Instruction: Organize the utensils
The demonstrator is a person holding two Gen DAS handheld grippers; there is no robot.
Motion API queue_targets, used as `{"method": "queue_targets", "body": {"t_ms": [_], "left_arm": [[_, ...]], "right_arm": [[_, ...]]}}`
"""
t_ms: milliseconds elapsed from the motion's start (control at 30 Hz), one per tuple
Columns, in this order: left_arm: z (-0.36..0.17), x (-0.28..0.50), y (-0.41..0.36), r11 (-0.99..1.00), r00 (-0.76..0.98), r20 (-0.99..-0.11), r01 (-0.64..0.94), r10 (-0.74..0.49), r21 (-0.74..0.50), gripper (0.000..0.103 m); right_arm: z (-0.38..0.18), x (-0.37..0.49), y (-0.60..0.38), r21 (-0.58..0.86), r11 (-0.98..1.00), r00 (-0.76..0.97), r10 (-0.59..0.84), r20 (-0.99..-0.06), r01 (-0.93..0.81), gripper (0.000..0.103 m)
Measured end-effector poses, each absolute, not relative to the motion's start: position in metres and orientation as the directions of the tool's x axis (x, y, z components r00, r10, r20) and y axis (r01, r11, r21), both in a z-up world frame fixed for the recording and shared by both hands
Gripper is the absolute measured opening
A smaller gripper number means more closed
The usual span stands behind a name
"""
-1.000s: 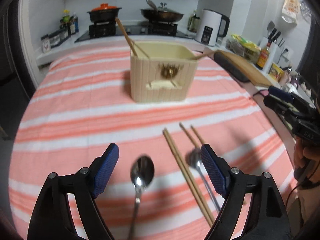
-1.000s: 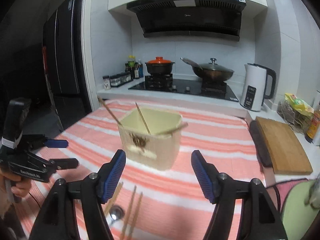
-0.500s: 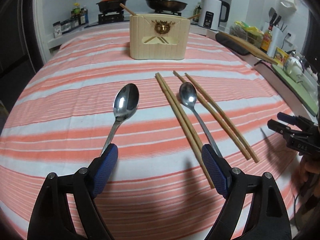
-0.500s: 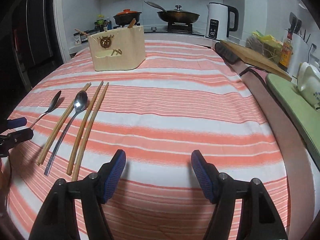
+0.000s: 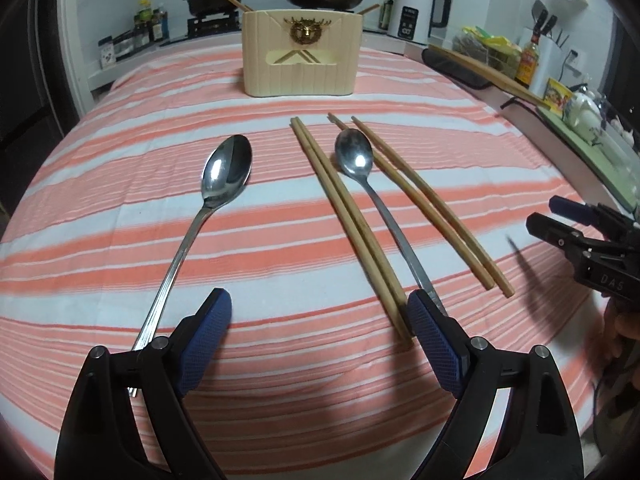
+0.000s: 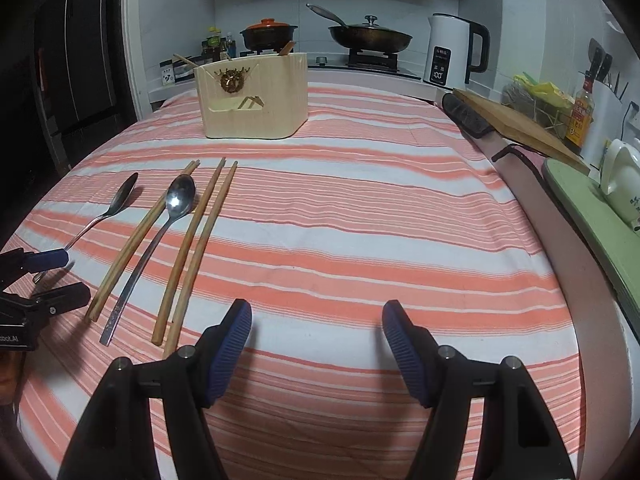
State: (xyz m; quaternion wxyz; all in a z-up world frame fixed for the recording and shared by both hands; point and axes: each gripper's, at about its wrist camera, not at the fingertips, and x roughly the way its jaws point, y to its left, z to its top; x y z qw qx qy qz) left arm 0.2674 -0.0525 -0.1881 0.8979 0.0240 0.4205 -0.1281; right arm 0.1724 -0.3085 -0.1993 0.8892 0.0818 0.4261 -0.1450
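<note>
Two spoons [image 5: 226,168] lie on the striped tablecloth [image 6: 360,216] in a kitchen; both jaws gape empty.

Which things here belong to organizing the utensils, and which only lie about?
Belonging: left spoon; middle spoon; chopstick pair; second chopstick pair; utensil holder.

Lying about: kettle; cutting board; wok; orange-lidded pot.

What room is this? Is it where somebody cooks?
Yes, most likely a home kitchen: a wok and a pot sit on a stove, with a kettle beside them.
</note>
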Motion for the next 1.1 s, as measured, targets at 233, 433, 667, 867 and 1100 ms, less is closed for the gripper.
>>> {"method": "queue_targets", "body": {"t_ms": [233, 433, 667, 867, 1100], "left_arm": [[-0.194, 0.274, -0.049, 0.975, 0.597, -0.781, 0.215, -0.182, -0.063, 0.091], [-0.195, 0.275, -0.052, 0.977, 0.594, -0.788, 0.209, -0.16, -0.041, 0.091], [-0.194, 0.27, -0.063, 0.967, 0.599, -0.785, 0.255, -0.16, -0.003, 0.074], [-0.191, 0.27, -0.07, 0.958, 0.593, -0.784, 0.285, -0.185, -0.011, 0.046], [-0.189, 0.27, -0.069, 0.954, 0.593, -0.783, 0.301, -0.189, -0.002, 0.008]], "right_arm": [[-0.198, 0.169, -0.3, 0.043, 0.952, 0.606, -0.159, -0.78, 0.305, 0.069], [-0.196, 0.169, -0.283, 0.08, 0.975, 0.624, -0.07, -0.778, 0.209, 0.069], [-0.201, 0.174, -0.251, 0.115, 0.993, 0.576, 0.074, -0.814, 0.035, 0.061], [-0.211, 0.188, -0.24, 0.049, 0.999, 0.534, 0.036, -0.845, 0.01, 0.025], [-0.21, 0.184, -0.261, 0.055, 0.989, 0.542, -0.03, -0.84, 0.14, 0.007]]}}
